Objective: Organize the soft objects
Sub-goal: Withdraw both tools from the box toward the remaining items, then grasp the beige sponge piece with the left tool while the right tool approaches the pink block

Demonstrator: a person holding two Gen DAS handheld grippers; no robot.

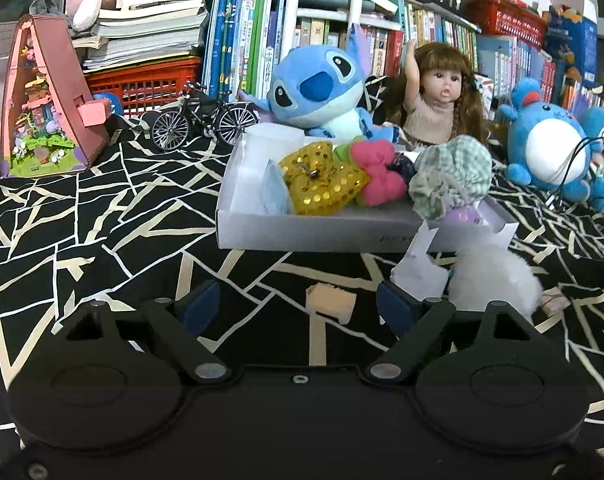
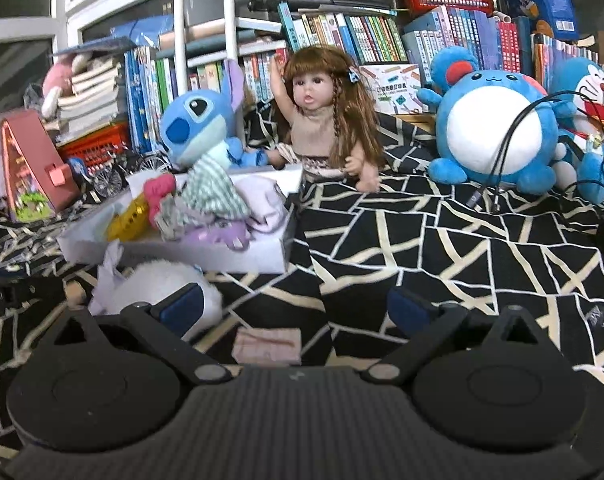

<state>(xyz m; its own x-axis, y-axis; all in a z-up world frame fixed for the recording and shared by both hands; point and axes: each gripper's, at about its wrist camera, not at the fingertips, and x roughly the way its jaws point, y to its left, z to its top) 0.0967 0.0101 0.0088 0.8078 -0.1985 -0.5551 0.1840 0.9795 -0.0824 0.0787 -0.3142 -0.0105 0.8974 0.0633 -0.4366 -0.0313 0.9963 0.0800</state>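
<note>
Sorting progress: judging by the white box [image 1: 321,232] at mid-frame, most soft pieces are already in; the job looks well along.
In the box: gold sequined bow [image 1: 321,178], pink plush bow [image 1: 375,176], green checked cloth [image 1: 453,176], lilac fabric [image 2: 262,200].
Left out: a white fluffy ball [image 1: 493,280] with a paper tag lies on the black-and-cream patterned cloth [image 1: 102,220], touching the box's near wall, lower right in the left view.
Also loose: a small tan scrap [image 1: 329,302] sits between the left tool's tips; a pinkish scrap [image 2: 268,346] lies under the right tool.
Left tool [image 1: 302,304]: wide apart, empty.
Right tool [image 2: 298,306]: spread very wide, nothing between; its left tip overlaps the fluffy ball in view, though contact is unclear.
Textures: sequins glittery, ball furry, box stiff card.
</note>
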